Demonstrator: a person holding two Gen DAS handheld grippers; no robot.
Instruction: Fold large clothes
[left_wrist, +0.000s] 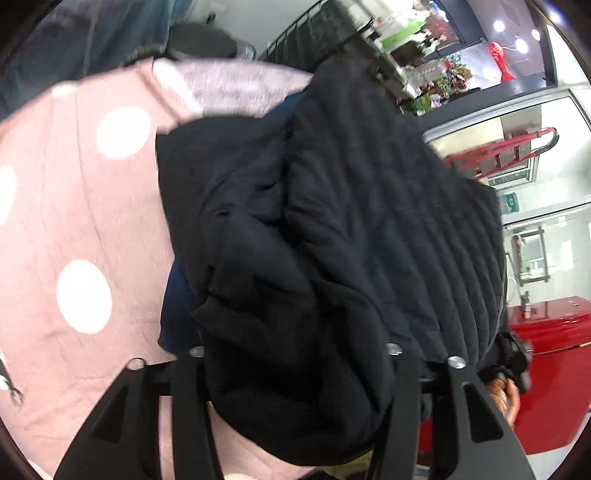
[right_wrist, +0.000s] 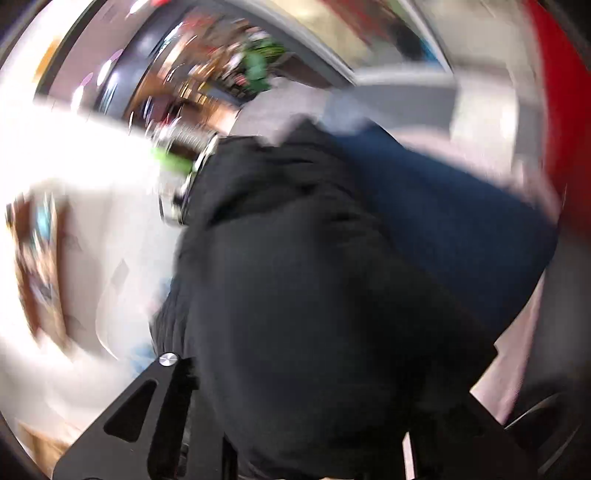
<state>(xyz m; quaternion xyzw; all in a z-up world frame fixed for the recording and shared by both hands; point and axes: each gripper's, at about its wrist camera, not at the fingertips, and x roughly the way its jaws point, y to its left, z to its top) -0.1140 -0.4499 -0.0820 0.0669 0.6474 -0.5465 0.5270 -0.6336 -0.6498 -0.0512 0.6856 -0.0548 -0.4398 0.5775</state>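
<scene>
A large black quilted garment (left_wrist: 332, 221) is bunched up over a pink sheet with white dots (left_wrist: 74, 221). A dark blue cloth (left_wrist: 181, 306) shows under its left edge. My left gripper (left_wrist: 293, 350) stands wide, with a thick fold of the black garment bulging between its fingers (left_wrist: 188, 398). The right wrist view is badly blurred. There the black garment (right_wrist: 314, 295) covers my right gripper (right_wrist: 321, 376), and only its outer left finger (right_wrist: 147, 398) shows. The blue cloth (right_wrist: 443, 206) lies to the upper right.
A person's hand (left_wrist: 502, 395) shows at the garment's right edge. To the right stand a red cabinet (left_wrist: 554, 350) and a red metal frame (left_wrist: 509, 151). A pale fuzzy blanket (left_wrist: 229, 85) lies at the far end of the sheet. Cluttered shelves fill the background.
</scene>
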